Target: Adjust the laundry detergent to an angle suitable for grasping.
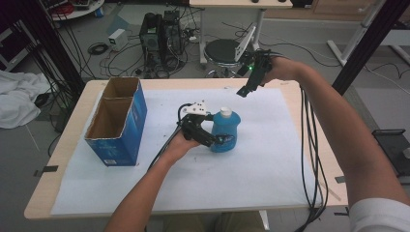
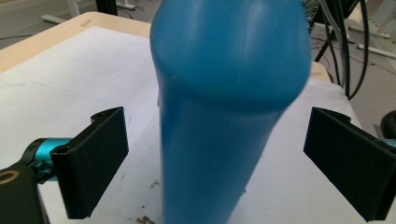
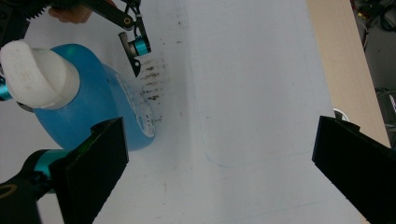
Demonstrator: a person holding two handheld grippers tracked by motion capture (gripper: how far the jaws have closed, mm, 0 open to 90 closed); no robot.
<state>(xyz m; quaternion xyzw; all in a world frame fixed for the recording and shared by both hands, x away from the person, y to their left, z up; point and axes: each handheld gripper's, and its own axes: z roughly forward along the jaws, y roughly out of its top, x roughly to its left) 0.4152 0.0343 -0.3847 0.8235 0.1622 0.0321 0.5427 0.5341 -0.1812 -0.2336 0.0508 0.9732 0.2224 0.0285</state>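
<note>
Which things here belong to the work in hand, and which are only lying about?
In the work: blue bottle, left gripper with open jaws around it, right gripper raised above.

Lying about: blue cardboard box, black stool, white cloth.

We look along the left gripper (image 2: 215,158) and see its two black jaws standing wide apart, one rising at the lower left and the other at the lower right. Between them stands a blue bottle (image 2: 224,93), upright and very close to us, its rounded shoulder at the top and its narrower body running down past the bottom edge. We see a clear gap between each jaw and the bottle, so neither touches it. The bottle stands on a white sheet (image 2: 70,79) that covers a pale wooden table (image 2: 56,32). A few dark specks lie on the sheet near the bottle's base. Black cables (image 2: 348,42) hang beyond the table at the upper right.
</note>
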